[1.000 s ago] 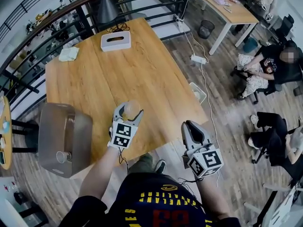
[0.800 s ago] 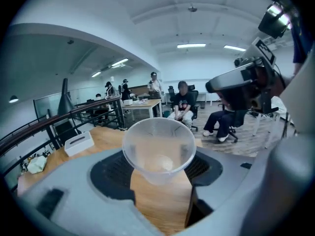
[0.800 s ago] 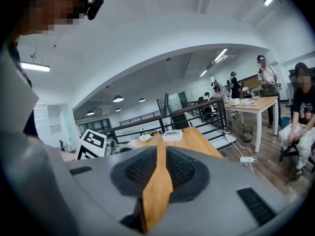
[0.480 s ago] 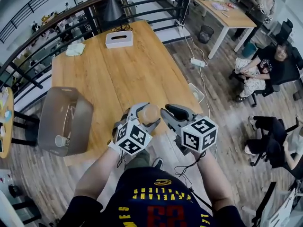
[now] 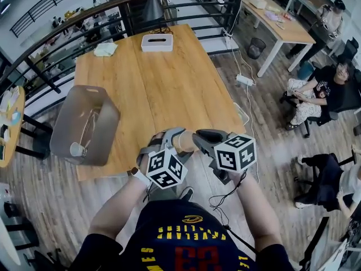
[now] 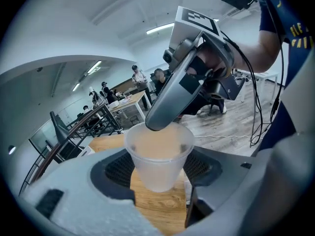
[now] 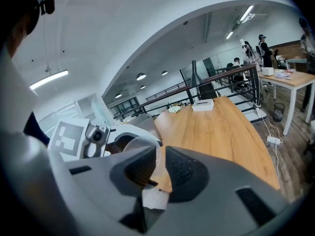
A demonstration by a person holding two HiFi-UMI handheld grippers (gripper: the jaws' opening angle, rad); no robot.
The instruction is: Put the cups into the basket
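A translucent plastic cup (image 5: 179, 139) (image 6: 158, 156) stands upright between the jaws of my left gripper (image 5: 169, 138) (image 6: 158, 183), which is shut on its lower wall, just off the table's near edge. My right gripper (image 5: 194, 135) (image 7: 161, 168) meets it from the right. One right jaw dips inside the cup's mouth and the other stays outside. The cup's rim (image 7: 140, 142) sits in the narrow gap between its pads, with a slit still showing beside it. Those jaws have just been closing. The grey basket (image 5: 67, 103) stands at the table's left edge with another cup (image 5: 76, 149) inside.
The wooden table (image 5: 169, 89) carries a white tissue box (image 5: 157, 42) and a crumpled cloth (image 5: 105, 49) at its far end. A black railing runs behind it. People sit on chairs at the right (image 5: 333, 83). A power strip and cable lie on the floor.
My left gripper has carried the cup right and a little up, off the table's edge. My right gripper has swung left from beside my body and now straddles the cup's rim.
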